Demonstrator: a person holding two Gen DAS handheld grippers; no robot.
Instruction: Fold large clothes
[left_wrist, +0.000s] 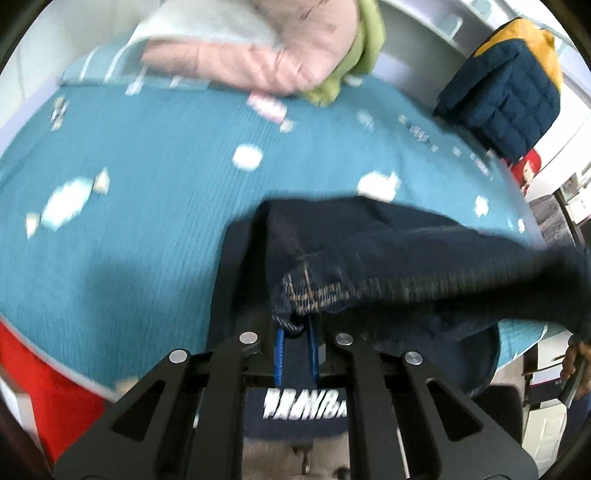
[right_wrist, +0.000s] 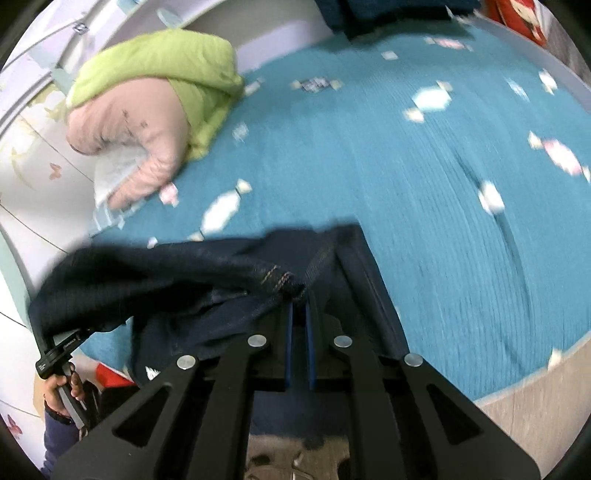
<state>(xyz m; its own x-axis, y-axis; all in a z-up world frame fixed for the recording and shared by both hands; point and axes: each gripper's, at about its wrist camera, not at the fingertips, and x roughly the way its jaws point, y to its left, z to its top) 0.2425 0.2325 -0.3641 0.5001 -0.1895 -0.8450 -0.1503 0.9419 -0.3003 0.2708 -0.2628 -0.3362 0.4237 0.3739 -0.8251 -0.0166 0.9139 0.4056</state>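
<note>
A pair of dark blue jeans (left_wrist: 406, 251) hangs stretched between both grippers above the teal bed cover (left_wrist: 147, 192). My left gripper (left_wrist: 297, 326) is shut on a stitched corner of the jeans, and the cloth runs off to the right. In the right wrist view the same jeans (right_wrist: 166, 280) run off to the left, with my right gripper (right_wrist: 298, 301) shut on another stitched corner. At the lower left of that view a hand (right_wrist: 61, 391) holds the other gripper's handle. Both views are blurred.
A pink padded jacket (right_wrist: 136, 129) and a lime green garment (right_wrist: 166, 62) lie at the far side of the bed cover (right_wrist: 406, 184). A navy and yellow quilted jacket (left_wrist: 506, 96) hangs at the upper right. A red item (left_wrist: 33, 387) sits below the bed's near edge.
</note>
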